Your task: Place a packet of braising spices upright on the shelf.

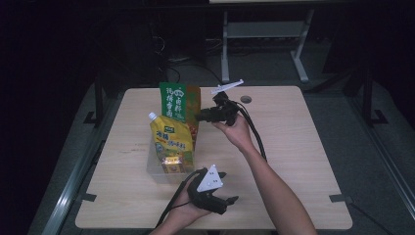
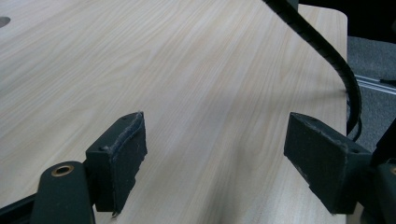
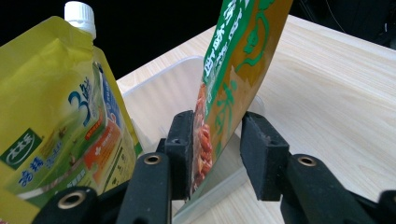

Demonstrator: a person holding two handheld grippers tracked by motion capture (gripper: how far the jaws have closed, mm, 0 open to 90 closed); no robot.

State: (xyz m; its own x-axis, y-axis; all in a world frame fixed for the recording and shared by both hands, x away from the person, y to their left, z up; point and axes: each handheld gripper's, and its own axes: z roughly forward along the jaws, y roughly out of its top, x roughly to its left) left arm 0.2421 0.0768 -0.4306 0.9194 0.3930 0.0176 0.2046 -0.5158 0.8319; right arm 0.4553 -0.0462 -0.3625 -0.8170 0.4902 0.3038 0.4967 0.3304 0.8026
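Left gripper [image 1: 221, 195]: 6 o'clock on surface [image 1: 293, 147], fingers wide, empty. Right gripper [image 3: 217, 149]: fingers slack astride green packet [image 3: 233, 70], standing in clear tray [image 1: 159, 171] beside yellow pouch [image 1: 171, 142]. Risk: unsupported packet topples.

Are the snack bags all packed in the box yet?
Nearly. The yellow pouch already stands in the clear box. The green bag stands in it too, between the right gripper fingers, which aren't squeezing it. The left gripper waits open over the table. Left to do: pull the right gripper away.
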